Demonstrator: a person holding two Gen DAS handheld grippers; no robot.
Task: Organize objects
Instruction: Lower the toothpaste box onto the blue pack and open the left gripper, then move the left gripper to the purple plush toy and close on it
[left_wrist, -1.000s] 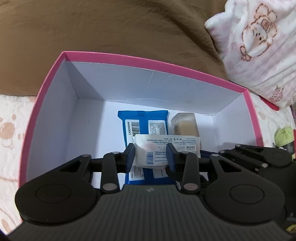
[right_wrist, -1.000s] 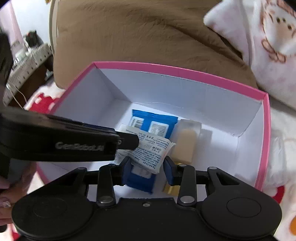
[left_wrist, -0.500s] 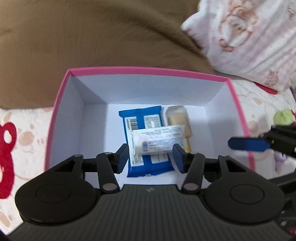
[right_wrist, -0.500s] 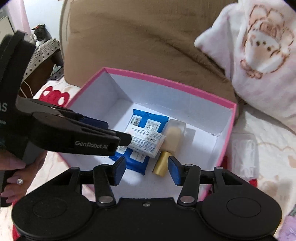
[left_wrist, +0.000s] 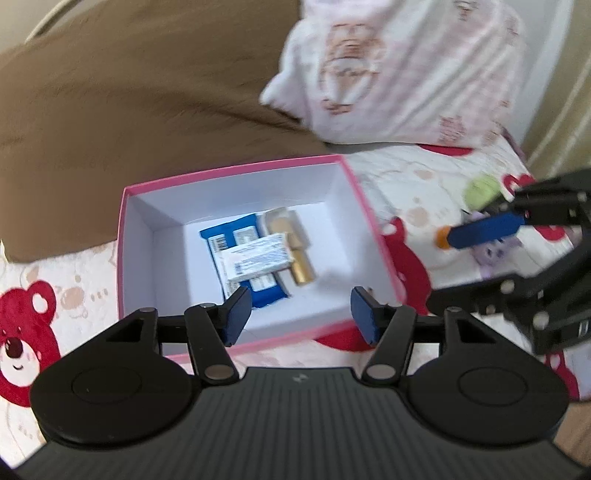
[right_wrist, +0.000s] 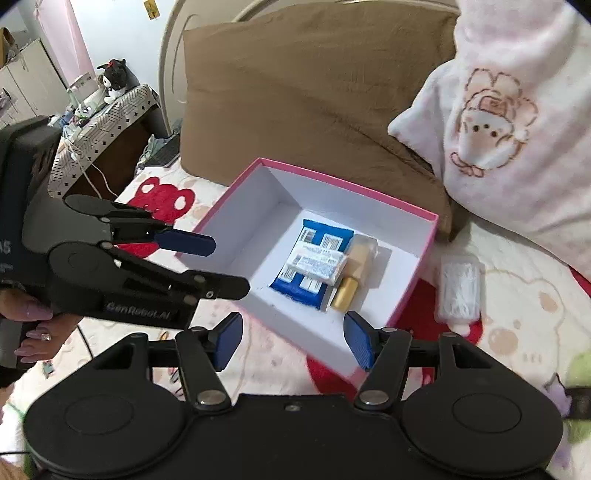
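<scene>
A pink box with a white inside (left_wrist: 236, 173) (right_wrist: 424, 254) stands on the bed. In it lie a blue packet (left_wrist: 221, 236) (right_wrist: 295, 288), a white packet (left_wrist: 258, 258) (right_wrist: 319, 263) on top of it, and a bottle with a gold cap (left_wrist: 301, 267) (right_wrist: 345, 293) beside them. My left gripper (left_wrist: 297, 314) is open and empty above the box's near edge. My right gripper (right_wrist: 291, 341) is open and empty over the box's near corner. A clear box of cotton swabs (right_wrist: 460, 288) lies right of the pink box.
A brown pillow (right_wrist: 314, 92) and a white-pink plush blanket (right_wrist: 517, 129) lie behind the box. A green plush (left_wrist: 482, 190) and an orange item (left_wrist: 441, 236) lie on the bear-print bedsheet (left_wrist: 44, 314) at the right. A bedside table with clutter (right_wrist: 99, 114) stands at far left.
My left gripper let go of the white packet, which now lies on the blue packet. Both grippers opened wider and pulled back up and away from the box.
</scene>
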